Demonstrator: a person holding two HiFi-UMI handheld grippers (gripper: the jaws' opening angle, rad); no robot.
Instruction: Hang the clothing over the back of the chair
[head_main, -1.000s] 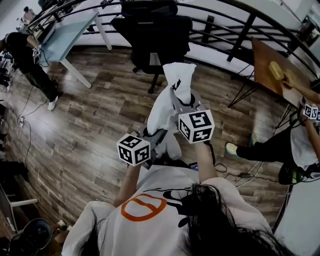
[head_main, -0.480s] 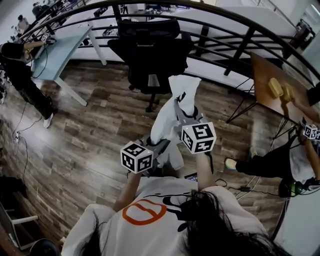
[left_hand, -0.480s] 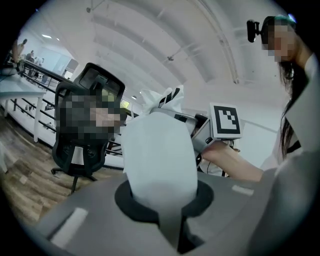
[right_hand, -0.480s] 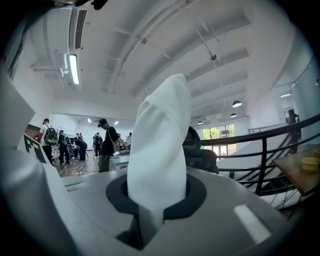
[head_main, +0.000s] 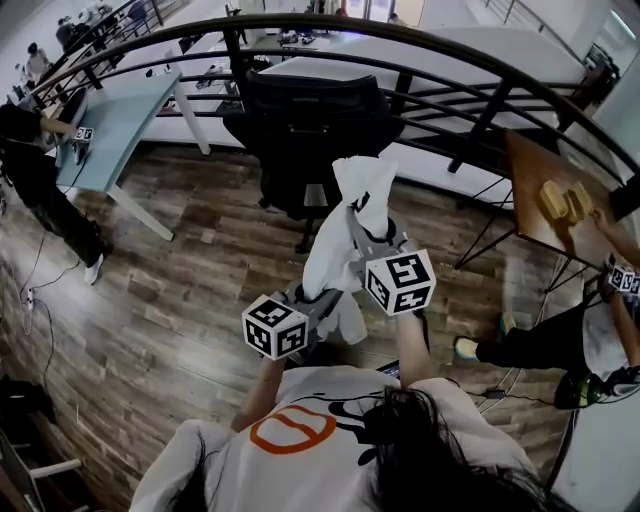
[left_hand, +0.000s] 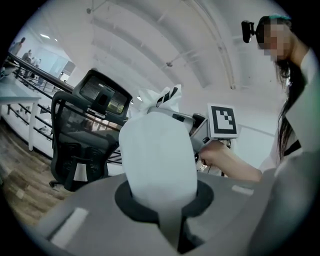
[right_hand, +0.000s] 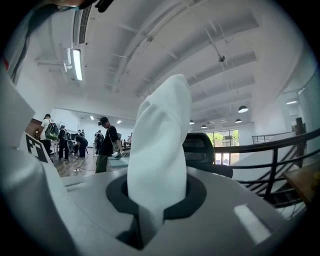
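Observation:
The white clothing (head_main: 345, 235) hangs bunched between my two grippers above the wooden floor. My right gripper (head_main: 358, 208) is shut on its upper end, where the cloth (right_hand: 160, 150) stands up out of the jaws. My left gripper (head_main: 322, 297) is shut on a lower part, and that cloth (left_hand: 157, 160) fills the left gripper view. The black office chair (head_main: 310, 125) stands just beyond the clothing, in front of the railing, with its back toward me. The chair (left_hand: 82, 145) also shows left of the cloth in the left gripper view, and its headrest (right_hand: 202, 147) shows behind the cloth in the right gripper view.
A black curved railing (head_main: 470, 110) runs behind the chair. A light blue table (head_main: 115, 125) stands at the far left with a person (head_main: 40, 165) beside it. At the right are a wooden table (head_main: 545, 175) and a seated person (head_main: 590, 330). Cables (head_main: 480, 370) lie on the floor.
Both grippers have carried the clothing forward and slightly up toward the chair, which now stands closer and larger in the head view. Both grips are unchanged.

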